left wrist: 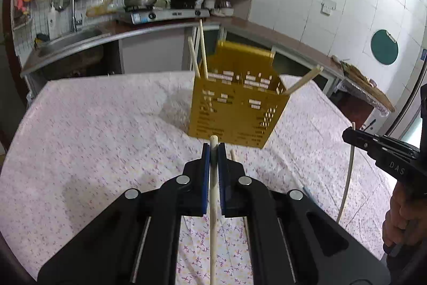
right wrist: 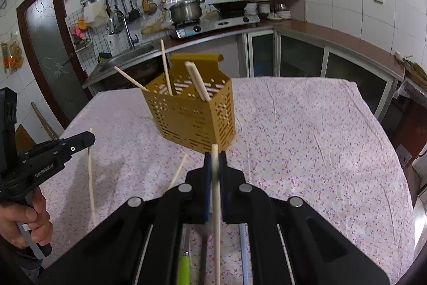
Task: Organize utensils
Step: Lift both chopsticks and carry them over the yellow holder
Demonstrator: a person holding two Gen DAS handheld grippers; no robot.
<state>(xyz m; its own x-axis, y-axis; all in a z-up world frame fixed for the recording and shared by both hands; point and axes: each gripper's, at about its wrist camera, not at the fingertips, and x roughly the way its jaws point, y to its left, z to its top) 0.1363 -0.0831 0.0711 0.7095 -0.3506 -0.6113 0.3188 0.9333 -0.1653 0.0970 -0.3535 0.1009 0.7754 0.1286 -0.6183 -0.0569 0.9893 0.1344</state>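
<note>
Where right wrist looks, green handle [right wrist: 183, 269], unseen leftward

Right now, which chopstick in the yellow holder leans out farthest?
The pale wooden chopstick at the yellow perforated holder's corner, tilted steeply outward; the others stand nearly upright.

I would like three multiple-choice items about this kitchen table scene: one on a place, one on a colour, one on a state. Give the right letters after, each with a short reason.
1. Where does the perforated holder stand?
A. in the sink
B. on the tablecloth
C. on the stove

2. What colour is the holder?
A. mustard yellow
B. blue
C. white

3. What is the left gripper doing?
A. open, holding nothing
B. closed on a spoon
C. closed on a chopstick

Key: 1 B, it sits on the flowered cloth; 2 A, its walls are mustard yellow; 3 C, the pale stick is pinched between its blue pads.
</note>
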